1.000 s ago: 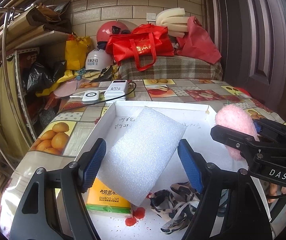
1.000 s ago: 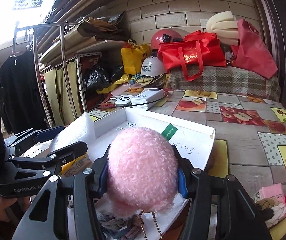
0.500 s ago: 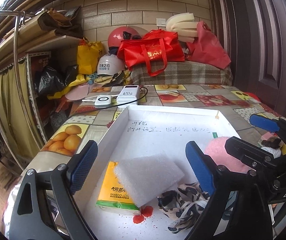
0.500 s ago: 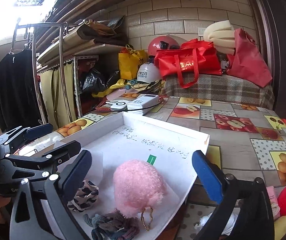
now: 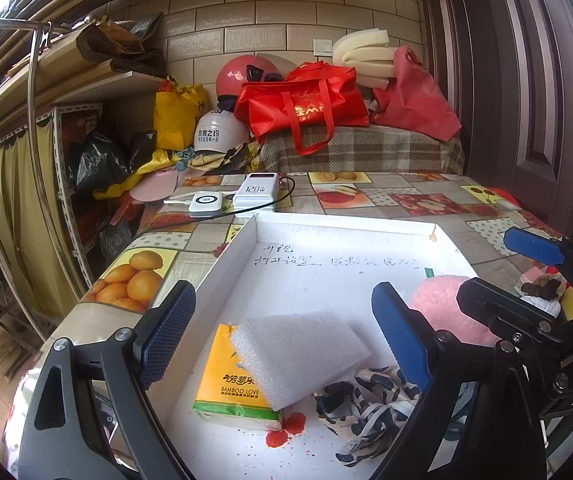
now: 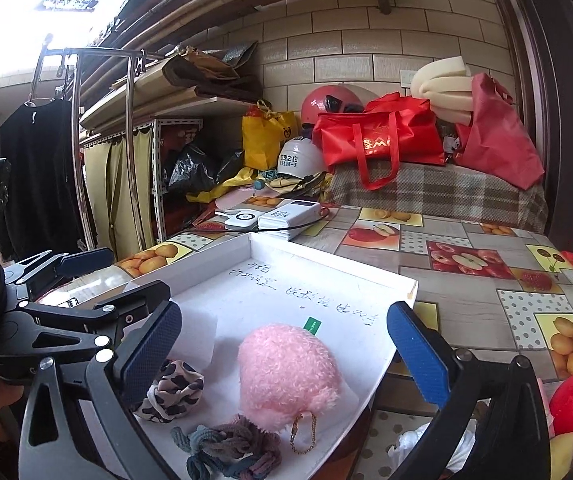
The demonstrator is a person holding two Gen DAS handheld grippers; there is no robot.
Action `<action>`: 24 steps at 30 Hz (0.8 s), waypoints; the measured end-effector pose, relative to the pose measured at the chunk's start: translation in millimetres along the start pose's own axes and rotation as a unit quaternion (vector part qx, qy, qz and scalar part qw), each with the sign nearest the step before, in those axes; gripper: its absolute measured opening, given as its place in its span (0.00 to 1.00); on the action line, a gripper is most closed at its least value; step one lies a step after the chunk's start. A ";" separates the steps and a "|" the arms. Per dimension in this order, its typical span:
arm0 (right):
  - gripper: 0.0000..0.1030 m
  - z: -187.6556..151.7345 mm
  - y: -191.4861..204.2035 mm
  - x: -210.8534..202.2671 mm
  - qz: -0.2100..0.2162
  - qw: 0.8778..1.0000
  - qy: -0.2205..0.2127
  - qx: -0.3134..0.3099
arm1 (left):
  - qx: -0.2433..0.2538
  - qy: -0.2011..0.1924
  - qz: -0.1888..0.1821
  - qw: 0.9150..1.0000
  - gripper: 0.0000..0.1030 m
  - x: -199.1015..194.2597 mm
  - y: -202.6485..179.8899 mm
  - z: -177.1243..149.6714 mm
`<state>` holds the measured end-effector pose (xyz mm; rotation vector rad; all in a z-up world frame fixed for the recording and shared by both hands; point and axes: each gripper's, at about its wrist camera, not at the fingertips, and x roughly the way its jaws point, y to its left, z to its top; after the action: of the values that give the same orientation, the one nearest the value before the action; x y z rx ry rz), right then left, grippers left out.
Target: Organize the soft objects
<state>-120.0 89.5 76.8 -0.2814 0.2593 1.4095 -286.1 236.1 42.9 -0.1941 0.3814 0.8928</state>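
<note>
Foam block [image 5: 298, 354] and pink plush ball [image 6: 286, 374] are both down in the white cardboard tray [image 5: 346, 256], which I'd guess is the collection spot for all the squishy stuff. The left gripper [image 5: 282, 340] has its fingers spread wide with the foam lying loose between them, not pinched. The block rests tilted, one end propped on the yellow tissue pack [image 5: 230, 384]. Same on the other side: the right gripper [image 6: 282, 356] has its fingers wide apart around the plush, pads clear of the fur.

Materials are a nice mix. The foam is that white bubbly packing kind, a flat slab with crisp edges. The plush is a curly, fuzzy egg shape with a little gold chain [image 6: 302, 434] hanging off the near end. Near it sit a leopard-print scrunchie [image 6: 174, 386] and some braided hair ties [image 6: 226, 450], grey and mauve, all floppy fabric.

The red blobs [image 5: 286, 428] by the tissue pack could be crumbs or stains, hard to tell. More soft-looking bits sit outside the tray on the fruit-print tablecloth [image 6: 466, 280], so probably not finished.
</note>
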 end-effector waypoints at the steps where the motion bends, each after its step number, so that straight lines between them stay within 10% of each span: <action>1: 1.00 -0.1 -0.1 -0.4 0.000 1.000 -0.001 0.000 | 0.000 0.000 0.000 1.000 0.88 0.2 -0.1 0.1; 24: 1.00 -2.4 0.0 -7.3 -0.002 1.000 -0.006 -0.001 | 0.000 0.000 -0.002 1.000 0.88 -0.9 0.3 0.4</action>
<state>-121.0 81.9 77.1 -0.2750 0.2471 1.4064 -286.7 235.7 43.5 -0.1941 0.3802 0.8895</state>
